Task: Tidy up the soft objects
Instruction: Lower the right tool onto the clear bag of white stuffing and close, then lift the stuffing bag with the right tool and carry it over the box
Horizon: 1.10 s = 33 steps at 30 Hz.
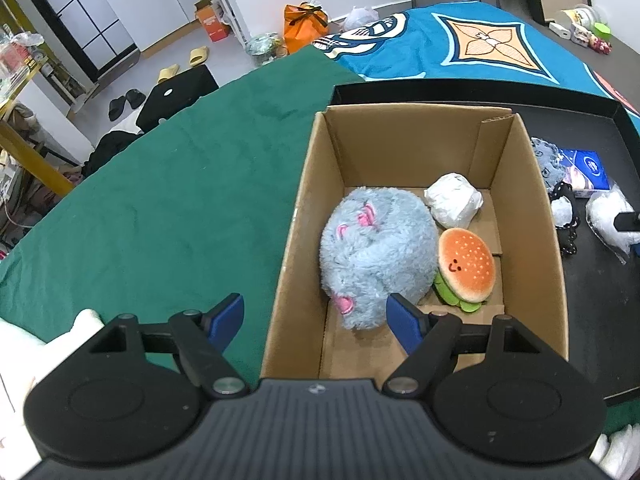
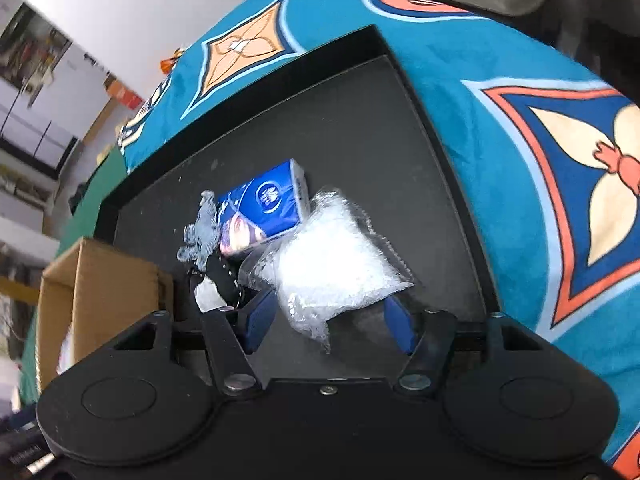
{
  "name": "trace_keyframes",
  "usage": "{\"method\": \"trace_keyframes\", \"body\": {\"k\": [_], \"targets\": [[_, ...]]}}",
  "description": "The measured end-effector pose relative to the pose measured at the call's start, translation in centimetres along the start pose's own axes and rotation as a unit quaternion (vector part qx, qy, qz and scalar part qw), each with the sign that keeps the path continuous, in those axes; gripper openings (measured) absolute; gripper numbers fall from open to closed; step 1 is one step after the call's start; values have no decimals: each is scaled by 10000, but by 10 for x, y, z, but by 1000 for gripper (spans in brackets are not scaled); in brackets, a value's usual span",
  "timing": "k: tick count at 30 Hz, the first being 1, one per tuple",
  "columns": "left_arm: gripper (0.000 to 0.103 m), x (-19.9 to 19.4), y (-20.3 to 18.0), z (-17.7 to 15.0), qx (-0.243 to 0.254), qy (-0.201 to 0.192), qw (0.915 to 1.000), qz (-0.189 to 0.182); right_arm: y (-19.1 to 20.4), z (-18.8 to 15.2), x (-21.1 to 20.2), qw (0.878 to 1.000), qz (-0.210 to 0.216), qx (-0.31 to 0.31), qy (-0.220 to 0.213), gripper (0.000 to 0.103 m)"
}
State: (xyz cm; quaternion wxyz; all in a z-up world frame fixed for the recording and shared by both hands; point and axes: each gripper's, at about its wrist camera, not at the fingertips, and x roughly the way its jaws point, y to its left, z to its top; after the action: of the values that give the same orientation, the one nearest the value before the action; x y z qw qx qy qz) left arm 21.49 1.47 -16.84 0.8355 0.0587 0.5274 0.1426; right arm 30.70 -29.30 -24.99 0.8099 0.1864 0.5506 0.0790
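Three soft items counted in box (image 1: 532, 216): one grey plush (image 1: 376, 256), one burger plush (image 1: 466, 266), one white bundle (image 1: 454, 200) at far wall. On tray (image 2: 400, 128): one plastic bag (image 2: 332, 264), one blue pack (image 2: 266, 204). Left gripper (image 1: 316, 316) spread wide, nothing held, poised over box near edge. Right gripper (image 2: 326, 320) parted around bag, not clamped.

Lived-in home room, used as a work spot. Slippers (image 1: 179, 65) and black sandals (image 1: 126, 103) lie loose on a pale floor. Orange bag (image 1: 305, 20), small carton (image 1: 212, 20) and white cabinets (image 1: 148, 4) along the wall. Table under green cloth (image 1: 168, 200) and patterned teal blanket (image 1: 472, 40). Cluttered shelves at left, possibly storage; too blurred.
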Motion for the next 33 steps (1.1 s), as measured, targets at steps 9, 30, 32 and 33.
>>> {"method": "trace_keyframes", "body": {"k": [9, 30, 32, 33], "targets": [[77, 0, 1, 0, 6, 8, 10000, 16, -6, -1, -4, 9999, 141, -45, -31, 19], [77, -8, 15, -12, -70, -73, 9999, -83, 29, -9, -51, 9957, 453, -657, -479, 17], [77, -8, 17, -12, -83, -93, 9999, -111, 33, -10, -53, 9957, 629, -565, -369, 17], [77, -8, 19, -12, -95, -100, 9998, -132, 36, -10, -54, 9954, 673, -605, -322, 17]]}}
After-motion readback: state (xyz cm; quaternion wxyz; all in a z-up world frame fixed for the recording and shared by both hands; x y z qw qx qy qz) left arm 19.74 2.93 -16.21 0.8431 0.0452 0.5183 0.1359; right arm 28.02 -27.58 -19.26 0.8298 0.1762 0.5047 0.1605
